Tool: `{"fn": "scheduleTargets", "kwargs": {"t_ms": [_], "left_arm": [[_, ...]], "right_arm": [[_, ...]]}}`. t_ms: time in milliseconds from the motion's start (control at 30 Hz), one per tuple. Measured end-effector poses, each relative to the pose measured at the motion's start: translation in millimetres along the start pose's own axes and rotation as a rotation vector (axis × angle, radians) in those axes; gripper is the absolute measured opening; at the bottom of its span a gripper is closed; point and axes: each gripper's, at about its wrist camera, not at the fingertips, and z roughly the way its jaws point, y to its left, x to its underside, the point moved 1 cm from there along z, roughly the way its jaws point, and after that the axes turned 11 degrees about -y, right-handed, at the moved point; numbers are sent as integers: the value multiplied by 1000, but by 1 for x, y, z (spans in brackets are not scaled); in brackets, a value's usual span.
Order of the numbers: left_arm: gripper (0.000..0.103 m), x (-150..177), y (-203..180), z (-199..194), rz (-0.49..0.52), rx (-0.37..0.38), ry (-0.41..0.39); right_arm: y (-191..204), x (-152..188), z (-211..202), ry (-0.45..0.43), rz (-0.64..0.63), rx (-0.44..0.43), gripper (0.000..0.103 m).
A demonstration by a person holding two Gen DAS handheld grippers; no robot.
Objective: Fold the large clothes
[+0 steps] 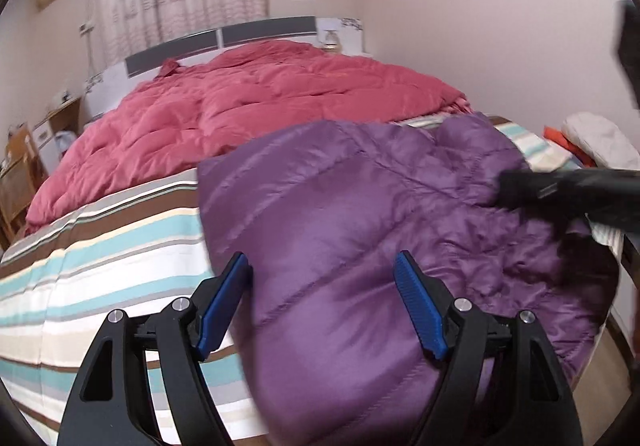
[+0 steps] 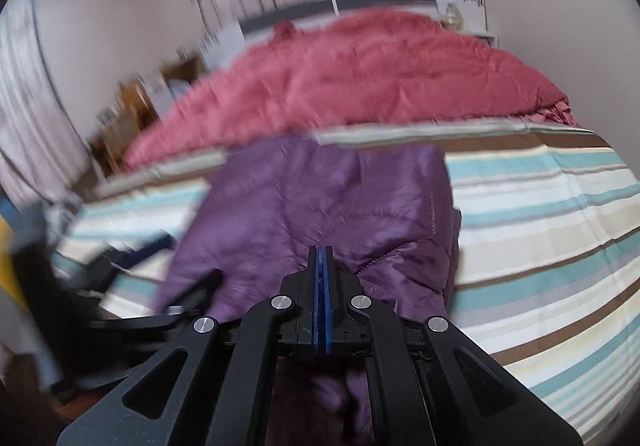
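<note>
Purple jacket (image 1: pixel 360 206) on striped bed (image 1: pixel 100 266); right hand-held gripper (image 2: pixel 322 250) seemingly pinched closed.

The purple quilted down jacket (image 1: pixel 360 246) is slick cloth with a soft sheen, as is the puffy pink-red quilted duvet (image 1: pixel 248 106). The striped cotton bedsheet (image 1: pixel 104 246) looks matt, and the left gripper (image 1: pixel 324 294) has ribbed blue plastic pads (image 1: pixel 420 310) on matt black plastic arms with shiny metal pins
</note>
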Motion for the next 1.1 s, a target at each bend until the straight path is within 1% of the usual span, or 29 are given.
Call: {"fn": "scheduleTargets", "kwargs": {"t_ms": [67,133,233,300,367,433,533,667,800,933,1000,1100], "left_arm": [[75,1,-8,2,18,16,16],[76,2,-17,4,54,39,30],[76,6,-36,6,117,63,31],[76,9,-45,9,144,52,35],[76,11,-48,17,139,45,55],[76,11,-46,21,121,47,67],[76,13,-47,19,123,48,60],[78,12,-46,19,123,37,56],[79,9,-45,17,112,20,61],[89,8,-43,13,83,-2,72],[89,7,-40,13,62,-1,77],[90,7,-40,14,64,-4,79]], "right_arm": [[-15,15,10,33,21,51,1],[-36,35,13,47,90,58,1],[-55,61,15,45,151,66,1],[-65,74,23,39,192,72,1],[-68,77,35,37,199,82,1],[-66,77,40,32,170,94,1],[-59,77,41,19,126,103,1],[-65,78,36,18,175,68,1],[-69,76,30,14,218,54,1],[-67,75,22,11,228,55,1],[-67,74,19,14,228,51,1],[-69,73,15,26,229,46,1]]}}
